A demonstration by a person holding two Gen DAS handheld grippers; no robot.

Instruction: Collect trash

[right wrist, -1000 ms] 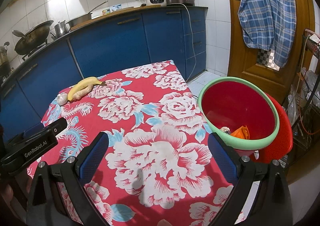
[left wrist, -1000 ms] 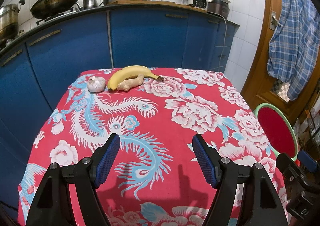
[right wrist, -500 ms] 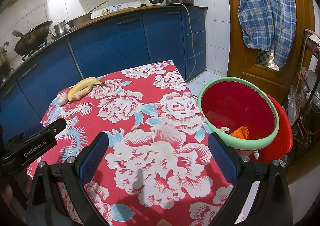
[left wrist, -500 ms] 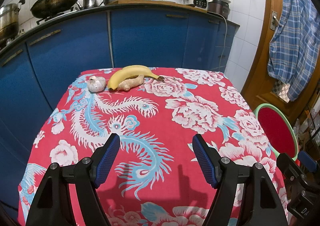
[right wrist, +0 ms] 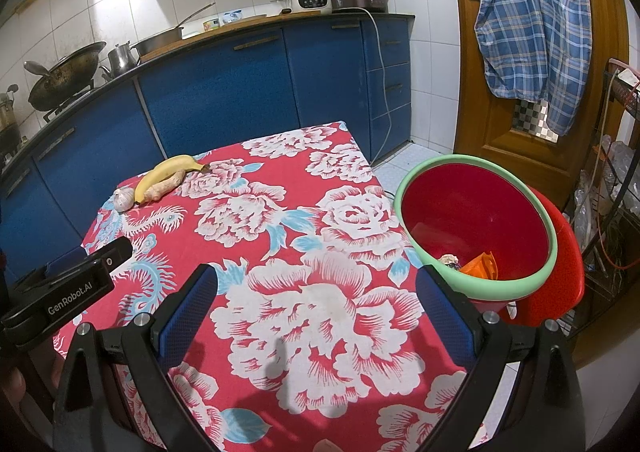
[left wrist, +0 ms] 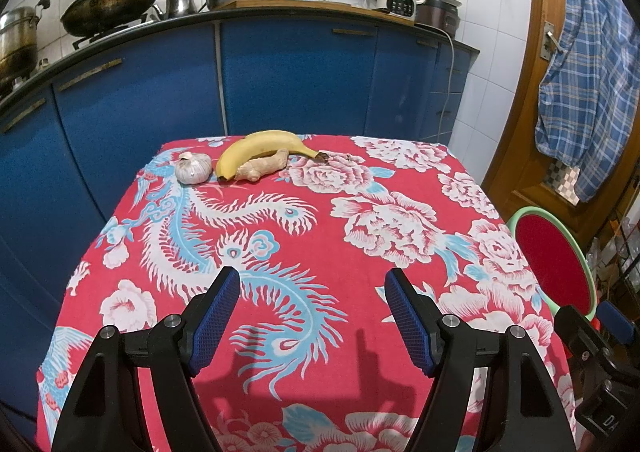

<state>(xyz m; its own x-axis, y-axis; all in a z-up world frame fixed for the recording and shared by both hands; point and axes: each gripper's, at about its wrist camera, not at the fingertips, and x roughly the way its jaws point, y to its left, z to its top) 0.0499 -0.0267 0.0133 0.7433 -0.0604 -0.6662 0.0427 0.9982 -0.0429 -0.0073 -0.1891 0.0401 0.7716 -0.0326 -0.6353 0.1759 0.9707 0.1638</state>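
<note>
Orange trash point(right wrist: 479, 265) and a pale scrap point(right wrist: 449, 260) lie at the bottom of the red, green-rimmed bin point(right wrist: 432, 168) just beside the table's right edge. On the floral tablecloth point(left wrist: 360, 180), a banana point(left wrist: 260, 146), ginger root point(left wrist: 262, 170) and garlic bulb point(left wrist: 193, 169) sit at the far left corner. The left gripper point(left wrist: 312, 294) and right gripper point(right wrist: 316, 292) both hover over the cloth, jaws spread wide and holding nothing.

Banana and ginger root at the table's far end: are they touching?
Touching. In the left wrist view the ginger root lies pressed along the banana's inner curve, with no cloth visible between them.
</note>
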